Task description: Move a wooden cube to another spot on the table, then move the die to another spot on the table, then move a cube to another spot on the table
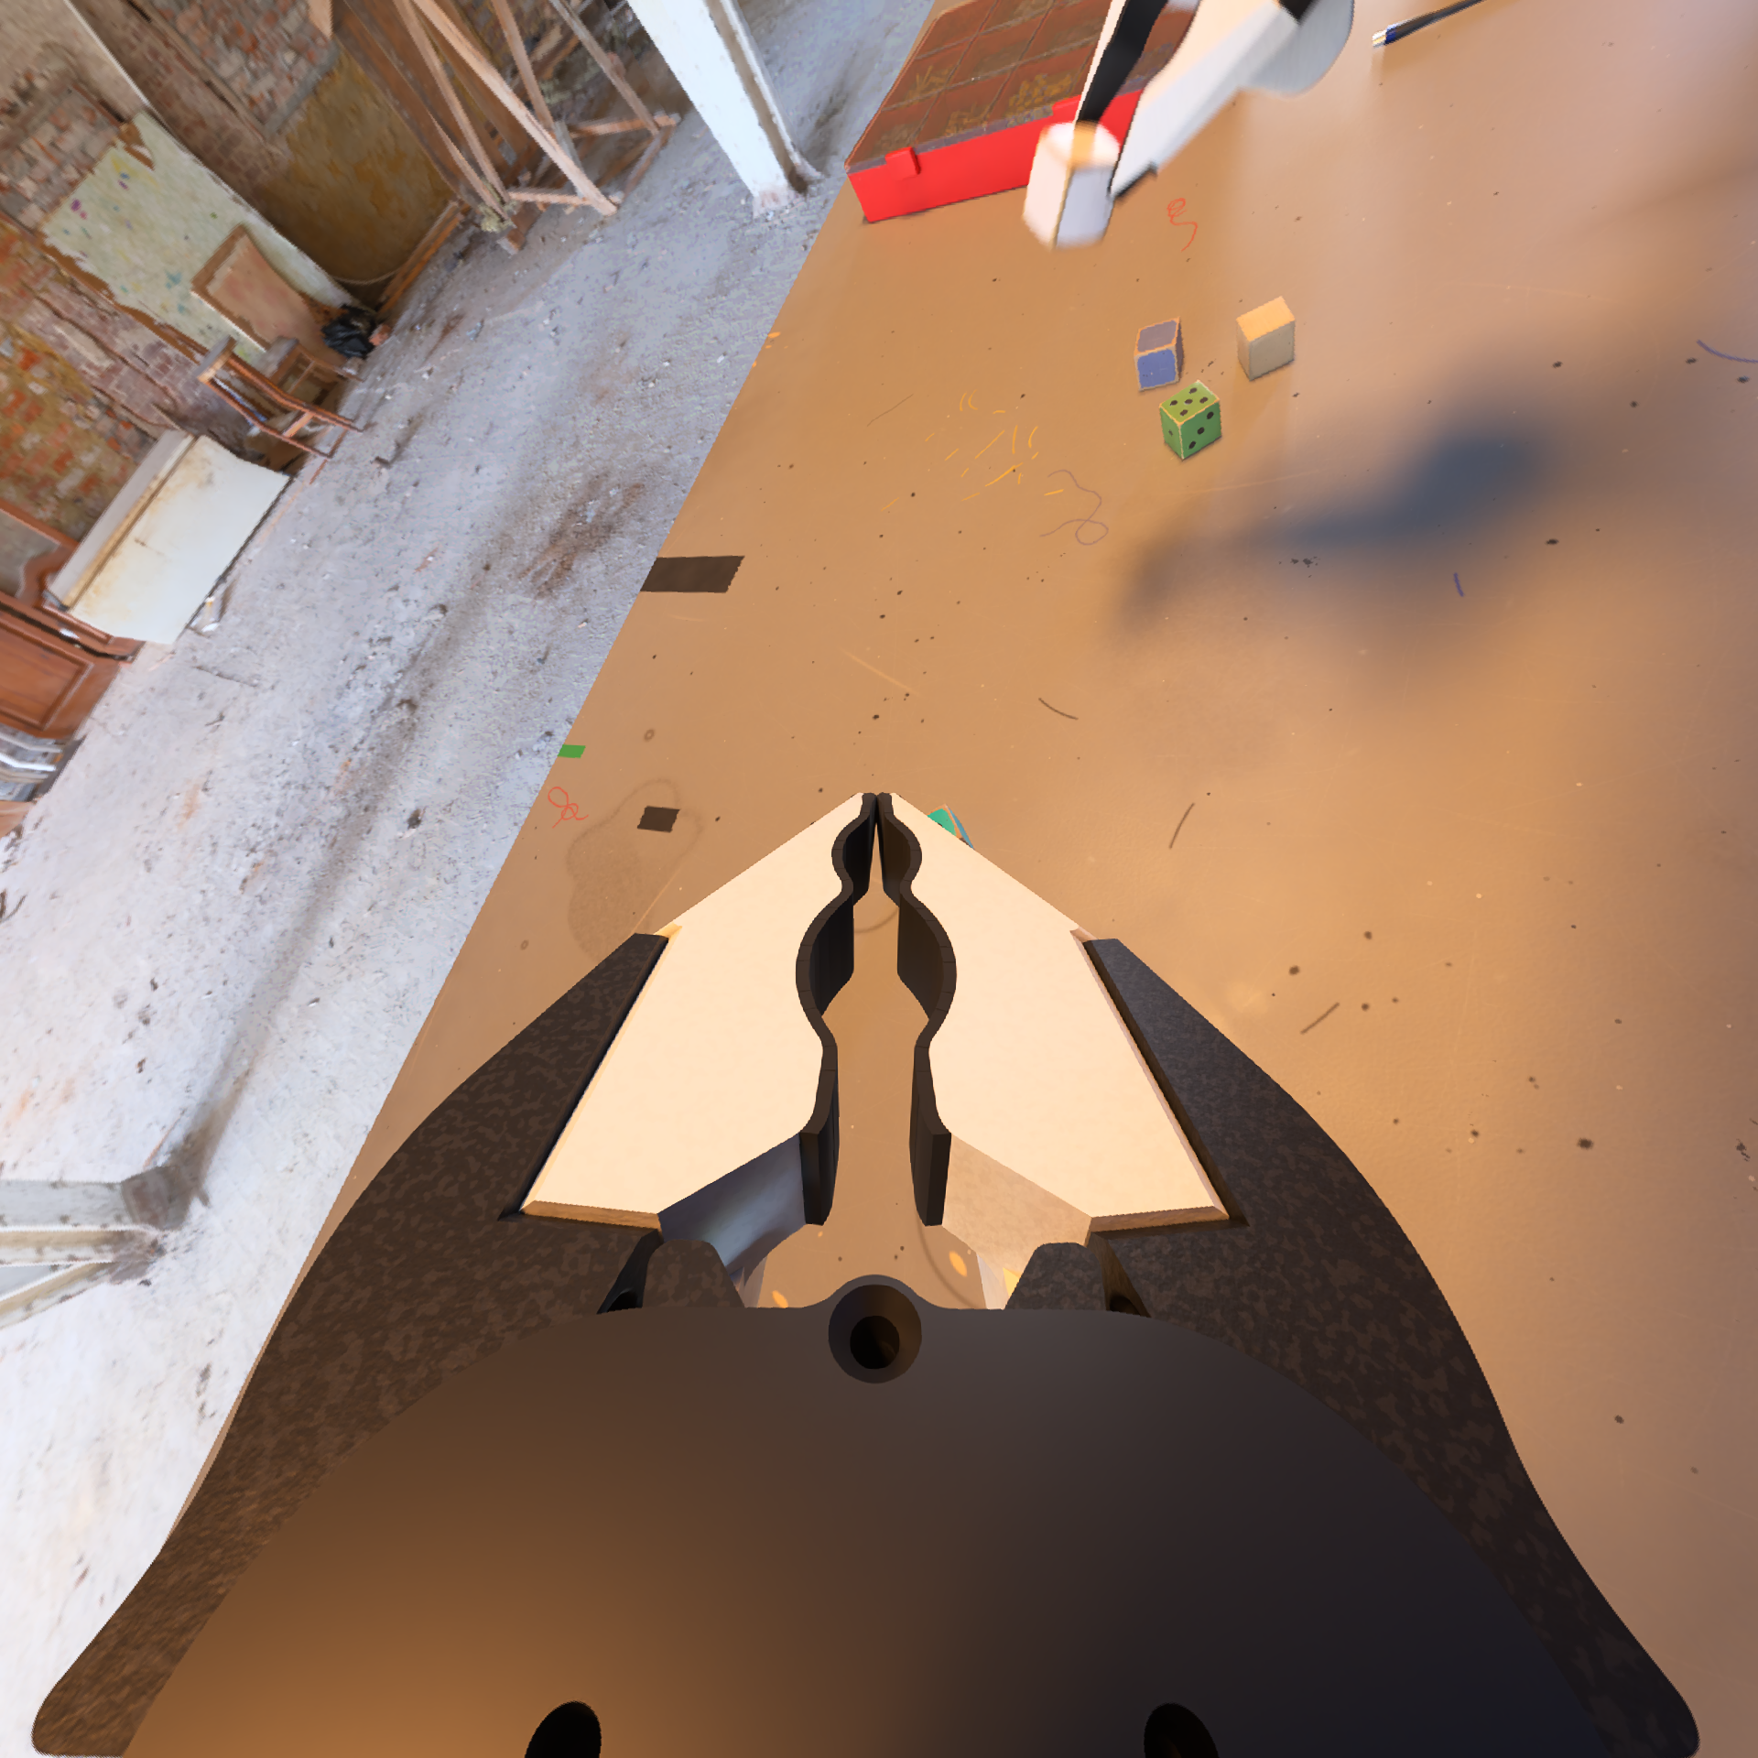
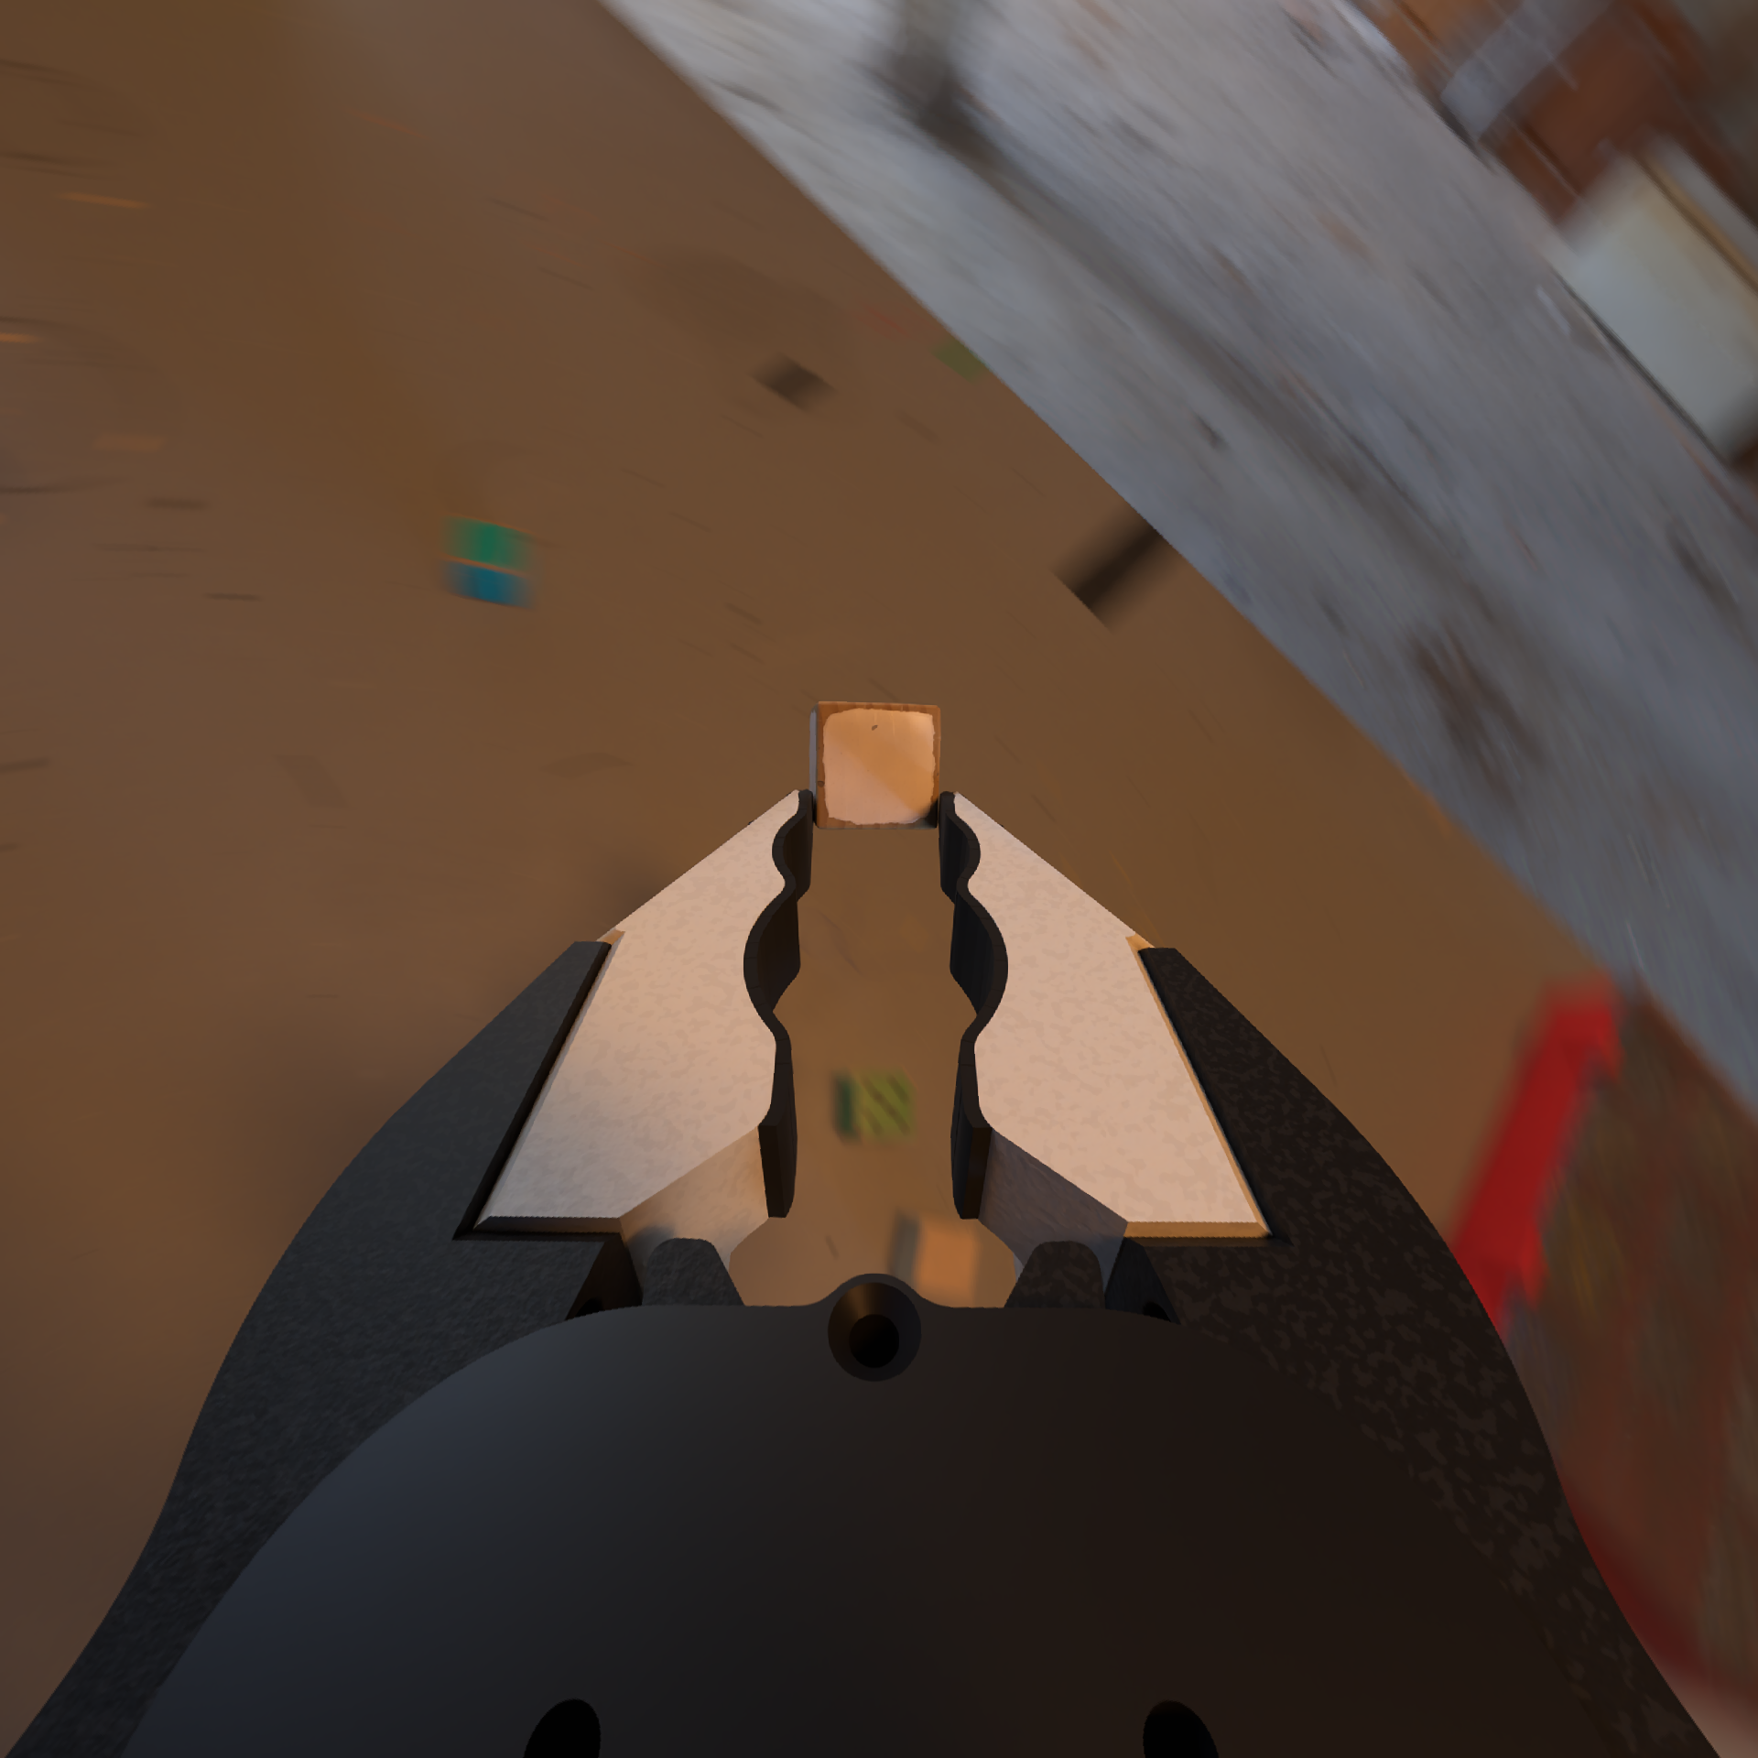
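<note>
My right gripper (image 2: pixel 876 809) is shut on a pale wooden cube (image 2: pixel 876 767), held at its fingertips above the brown table; this view is blurred. In the left wrist view the right gripper (image 1: pixel 1094 143) hangs at the top with that cube (image 1: pixel 1070 185) well above the table. Below it on the table stand a green die (image 1: pixel 1190 419), a blue-grey cube (image 1: pixel 1159 353) and a second pale wooden cube (image 1: pixel 1265 337). The die also shows blurred between my right fingers (image 2: pixel 872 1105). My left gripper (image 1: pixel 876 802) is shut and empty, low over the table near its left edge. A green-teal cube (image 1: pixel 949 824) peeks from behind its tips.
A red tray (image 1: pixel 961 176) with dark compartments sits at the far table edge, also blurred in the right wrist view (image 2: pixel 1541 1132). A blue pen (image 1: pixel 1427 21) lies far right. The table edge (image 1: pixel 666 609) runs diagonally with concrete floor and wooden furniture beyond. The green-teal cube (image 2: pixel 487 561) lies on the table.
</note>
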You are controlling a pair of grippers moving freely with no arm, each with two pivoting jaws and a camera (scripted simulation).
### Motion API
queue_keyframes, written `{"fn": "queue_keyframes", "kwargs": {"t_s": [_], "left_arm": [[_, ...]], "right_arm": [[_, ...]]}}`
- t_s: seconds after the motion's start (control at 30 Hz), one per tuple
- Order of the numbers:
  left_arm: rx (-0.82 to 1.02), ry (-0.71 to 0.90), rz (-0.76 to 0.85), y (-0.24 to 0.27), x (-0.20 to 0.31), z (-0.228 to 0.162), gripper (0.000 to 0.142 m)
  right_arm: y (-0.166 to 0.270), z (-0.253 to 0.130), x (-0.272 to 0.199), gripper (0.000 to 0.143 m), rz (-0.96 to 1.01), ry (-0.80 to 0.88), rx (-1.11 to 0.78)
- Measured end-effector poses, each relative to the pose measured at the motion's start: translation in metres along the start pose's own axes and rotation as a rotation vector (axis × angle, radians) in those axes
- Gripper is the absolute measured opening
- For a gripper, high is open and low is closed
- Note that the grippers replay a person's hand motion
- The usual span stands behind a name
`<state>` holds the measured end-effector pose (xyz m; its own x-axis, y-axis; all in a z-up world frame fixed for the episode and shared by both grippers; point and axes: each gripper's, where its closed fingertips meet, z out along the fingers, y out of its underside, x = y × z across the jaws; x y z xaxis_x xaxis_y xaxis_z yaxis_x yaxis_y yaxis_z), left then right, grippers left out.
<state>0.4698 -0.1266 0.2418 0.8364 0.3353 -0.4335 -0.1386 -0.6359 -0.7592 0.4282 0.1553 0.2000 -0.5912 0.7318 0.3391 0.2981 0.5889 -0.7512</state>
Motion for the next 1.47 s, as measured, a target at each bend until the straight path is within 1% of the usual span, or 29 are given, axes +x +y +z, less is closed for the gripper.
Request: {"fn": "queue_keyframes", "kwargs": {"t_s": [0.07, 0.1, 0.17, 0.2, 0.23, 0.3, 0.37, 0.47, 0.6, 0.63, 0.67, 0.8, 0.9, 0.97, 1.07, 1.13, 1.17, 1.27, 1.37, 1.47], "left_arm": [[-0.001, 0.001, 0.0, 0.0, 0.0, 0.001, 0.0], [-0.004, 0.003, 0.001, 0.0, 0.001, 0.001, 0.0], [-0.012, 0.007, 0.004, 0.001, 0.003, 0.004, 0.0], [-0.016, 0.01, 0.007, 0.001, 0.004, 0.005, 0.0], [-0.021, 0.013, 0.01, 0.001, 0.005, 0.006, 0.0], [-0.031, 0.016, 0.016, 0.002, 0.006, 0.008, 0.0], [-0.032, 0.018, 0.015, 0.002, 0.006, 0.01, 0.0], [-0.037, 0.024, 0.012, 0.003, 0.006, 0.013, 0.0], [-0.044, 0.028, 0.016, 0.004, 0.008, 0.014, 0.0], [-0.043, 0.027, 0.017, 0.003, 0.008, 0.014, 0.0], [-0.041, 0.026, 0.016, 0.003, 0.008, 0.014, 0.0], [-0.045, 0.025, -0.003, 0.005, 0.006, 0.017, 0.0], [-0.059, 0.035, -0.022, 0.006, 0.008, 0.024, 0.001], [-0.052, 0.026, -0.075, 0.004, 0.009, 0.036, 0.006], [-0.052, 0.038, -0.226, 0.003, 0.017, 0.07, 0.024], [-0.121, 0.032, -0.288, 0.014, 0.026, 0.099, 0.035], [-0.169, 0.029, -0.295, 0.022, 0.03, 0.111, 0.038], [-0.217, 0.046, -0.331, 0.037, 0.033, 0.131, 0.038], [-0.19, 0.04, -0.389, 0.039, 0.023, 0.129, 0.037], [-0.169, 0.01, -0.392, 0.038, 0.014, 0.121, 0.037]], "right_arm": [[0.063, -0.008, 0.061, 0.026, 0.218, 0.194, -0.149], [0.098, -0.006, 0.081, 0.026, 0.319, 0.252, -0.244], [0.157, 0.007, 0.1, 0.026, 0.484, 0.311, -0.386], [0.178, 0.016, 0.099, 0.026, 0.545, 0.293, -0.434], [0.195, 0.024, 0.096, 0.026, 0.59, 0.272, -0.483], [0.221, 0.032, 0.094, 0.026, 0.636, 0.302, -0.595], [0.235, 0.034, 0.093, 0.026, 0.665, 0.341, -0.662], [0.247, 0.036, 0.088, 0.026, 0.7, 0.328, -0.71], [0.242, 0.037, 0.089, 0.027, 0.701, 0.331, -0.701], [0.235, 0.037, 0.091, 0.038, 0.699, 0.336, -0.67], [0.225, 0.035, 0.093, 0.043, 0.695, 0.341, -0.63], [0.186, 0.02, 0.102, 0.043, 0.625, 0.391, -0.507], [0.165, 0.012, 0.102, 0.043, 0.605, 0.385, -0.443], [0.156, 0.007, 0.101, 0.043, 0.596, 0.376, -0.416], [0.143, 0.0, 0.1, 0.043, 0.588, 0.361, -0.376], [0.133, -0.006, 0.101, 0.043, 0.574, 0.371, -0.339], [0.127, -0.008, 0.101, 0.043, 0.565, 0.373, -0.319], [0.117, -0.015, 0.1, 0.043, 0.552, 0.375, -0.283], [0.111, -0.016, 0.099, 0.043, 0.54, 0.367, -0.273], [0.108, -0.013, 0.096, 0.043, 0.528, 0.355, -0.271]]}}
